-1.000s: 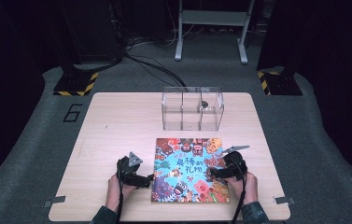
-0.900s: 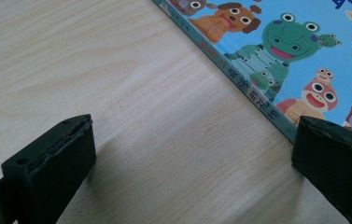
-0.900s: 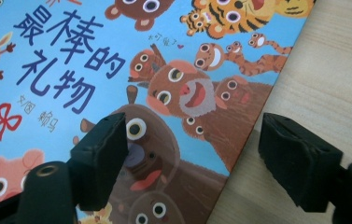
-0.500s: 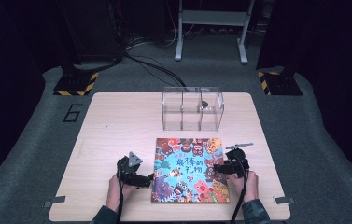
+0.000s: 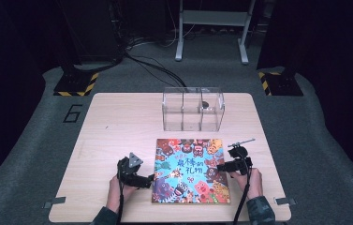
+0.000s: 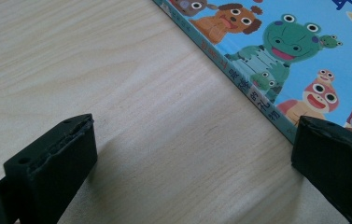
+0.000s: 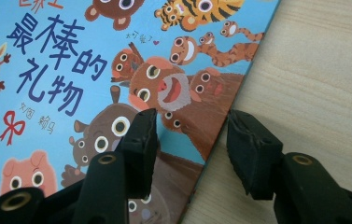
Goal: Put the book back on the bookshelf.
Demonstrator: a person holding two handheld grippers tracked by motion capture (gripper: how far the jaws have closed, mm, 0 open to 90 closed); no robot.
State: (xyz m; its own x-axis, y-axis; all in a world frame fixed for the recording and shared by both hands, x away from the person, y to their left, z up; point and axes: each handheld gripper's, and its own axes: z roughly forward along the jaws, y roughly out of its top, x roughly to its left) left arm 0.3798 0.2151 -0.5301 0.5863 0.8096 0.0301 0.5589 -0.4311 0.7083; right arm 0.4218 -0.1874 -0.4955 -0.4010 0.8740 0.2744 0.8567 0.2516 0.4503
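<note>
Flat on the pale wood-grain desk [image 5: 118, 122] lies a glossy square picture book [image 5: 190, 169], cartoon animals crowding its blue cover. At its left spine edge the left tongs [image 6: 192, 158] gape wide over bare wood. The right tongs [image 7: 192, 140] have just been closing and straddle the book's right edge, one jaw over the cover, gripping nothing. Behind stands a clear plastic three-compartment box [image 5: 193, 108], something small and dark inside

Black hand-held gripper [image 5: 150, 179], grey plate, dark patterned sleeves.

Grey carpet floor [image 5: 33, 140], dark surroundings, a metal stand [image 5: 211, 28] behind the wooden table [image 5: 118, 117].
</note>
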